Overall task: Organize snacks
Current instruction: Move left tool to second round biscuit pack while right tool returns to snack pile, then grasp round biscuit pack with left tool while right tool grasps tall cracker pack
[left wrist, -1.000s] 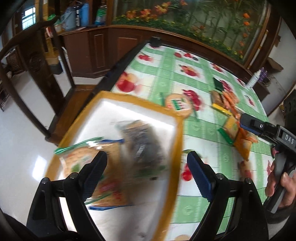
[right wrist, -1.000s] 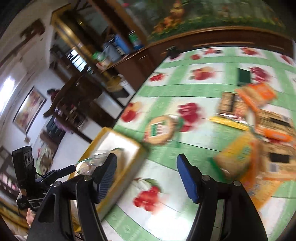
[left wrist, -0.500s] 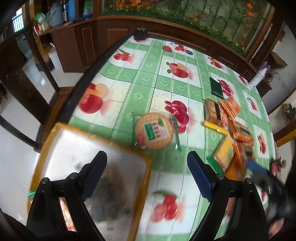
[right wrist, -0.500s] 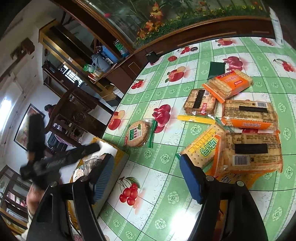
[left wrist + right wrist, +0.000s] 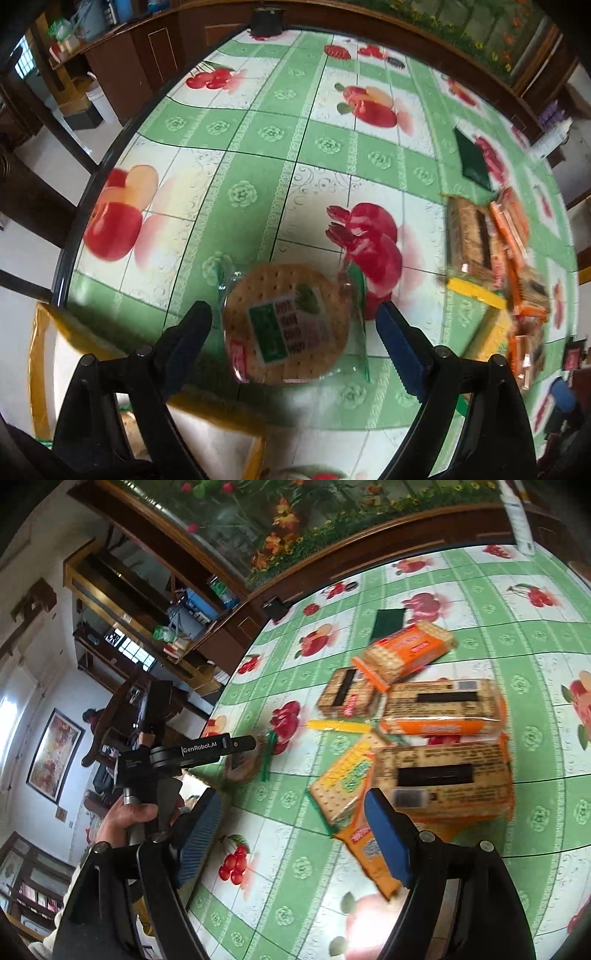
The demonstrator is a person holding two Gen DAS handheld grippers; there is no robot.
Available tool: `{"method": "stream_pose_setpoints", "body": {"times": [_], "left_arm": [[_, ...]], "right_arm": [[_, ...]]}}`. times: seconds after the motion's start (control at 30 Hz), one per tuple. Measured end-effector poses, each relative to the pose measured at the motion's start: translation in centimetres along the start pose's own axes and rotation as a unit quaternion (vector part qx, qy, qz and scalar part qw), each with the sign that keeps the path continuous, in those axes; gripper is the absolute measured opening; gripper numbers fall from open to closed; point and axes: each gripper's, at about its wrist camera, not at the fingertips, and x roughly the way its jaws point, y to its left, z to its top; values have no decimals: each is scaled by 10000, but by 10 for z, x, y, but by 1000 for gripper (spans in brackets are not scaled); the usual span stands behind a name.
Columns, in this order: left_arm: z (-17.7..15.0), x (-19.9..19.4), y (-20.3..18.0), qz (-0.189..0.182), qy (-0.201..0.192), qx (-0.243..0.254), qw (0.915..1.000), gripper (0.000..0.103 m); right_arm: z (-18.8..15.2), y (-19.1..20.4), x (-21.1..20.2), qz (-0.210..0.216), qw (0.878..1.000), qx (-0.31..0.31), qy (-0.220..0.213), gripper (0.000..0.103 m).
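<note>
Both grippers are empty and opening: left gripper [image 5: 293, 328] straddles a round cracker pack [image 5: 286, 325] on the worktop [image 5: 258, 155], untouched; right gripper [image 5: 291, 830] nears stacked cracker packs [image 5: 443, 760].

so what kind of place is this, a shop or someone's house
Most likely a home dining room: a table under a fruit-print tablecloth, dark wooden cabinets with household clutter, and a framed picture on the wall. Packets of crackers lie loose, not on shop shelves.
</note>
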Motion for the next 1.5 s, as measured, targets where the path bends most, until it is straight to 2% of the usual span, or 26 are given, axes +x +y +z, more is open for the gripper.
{"method": "stream_pose_setpoints", "body": {"times": [0.37,0.4,0.53,0.67,0.83,0.9,0.93,0.97,1.1,1.13,1.27,1.4,1.5], "left_arm": [[-2,20,-17,374,101,323,9987,96],[-2,24,-18,317,177,342,9988,98],[-2,23,-17,286,164,309,9990,98],[-2,23,-18,292,121,308,9990,99],[-3,24,-22,238,96,437,9987,97],[-3,24,-24,222,55,467,9986,96],[-3,24,-25,216,40,482,9986,96],[-3,24,-26,213,33,497,9985,96],[-4,23,-27,202,48,541,9983,96],[-4,23,-27,200,48,537,9983,96],[-4,23,-27,219,34,531,9983,97],[-3,24,-28,233,40,520,9984,97],[-3,24,-28,221,48,542,9983,97]], "right_arm": [[9,-24,-10,-297,9992,219,-130,81],[10,-25,-10,-308,9991,239,-145,81],[12,-29,-12,-478,9985,231,-156,82],[16,-36,-11,-743,9968,244,-175,83],[18,-37,-6,-1415,9898,-147,19,83],[16,-40,-7,-1204,9926,-86,114,83],[14,-43,-9,-821,9965,70,140,83],[12,-46,-11,-624,9978,181,154,83],[19,-47,-19,-785,9966,227,-105,83],[25,-48,-15,-668,9973,280,-122,84],[38,-43,17,-141,9991,374,122,84],[48,-37,51,52,9988,341,342,84],[44,-33,65,135,9970,223,733,84]]}}
